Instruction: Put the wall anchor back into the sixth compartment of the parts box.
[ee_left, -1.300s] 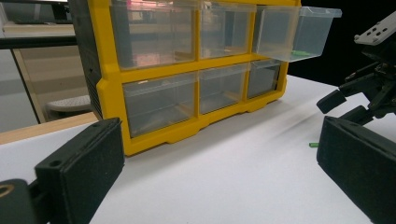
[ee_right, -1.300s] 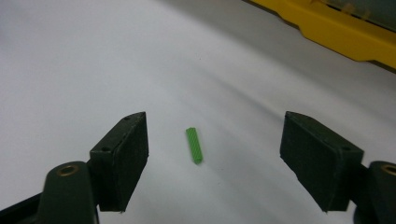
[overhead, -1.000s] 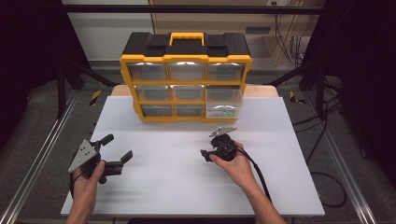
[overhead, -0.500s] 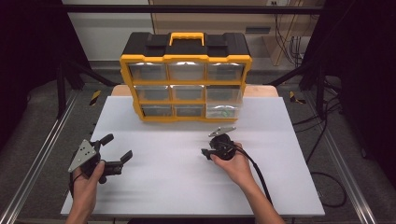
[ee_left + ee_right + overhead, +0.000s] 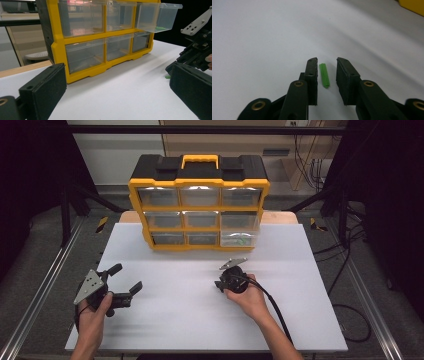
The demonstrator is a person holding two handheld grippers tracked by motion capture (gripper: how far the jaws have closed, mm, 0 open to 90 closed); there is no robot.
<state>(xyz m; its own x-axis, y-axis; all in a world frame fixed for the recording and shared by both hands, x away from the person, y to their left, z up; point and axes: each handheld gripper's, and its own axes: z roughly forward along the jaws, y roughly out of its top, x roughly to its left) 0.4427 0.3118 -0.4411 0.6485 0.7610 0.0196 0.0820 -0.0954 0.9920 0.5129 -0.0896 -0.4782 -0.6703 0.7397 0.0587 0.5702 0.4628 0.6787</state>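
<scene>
A person's right gripper stood near the middle of the white tabletop, jaws parted around a small green ribbed plastic wall plug that lay flat on the surface, nearer one pad and gripped by neither. Since a second earlier this gripper had barely shifted. The left gripper, jaws spread wide and holding nothing, remained near the tabletop's front left corner, unmoved. At the far edge sat a yellow-and-black plastic drawer organiser with clear drawers; its clear right-hand drawer stood pulled out, as before, with green pieces showing inside.
</scene>
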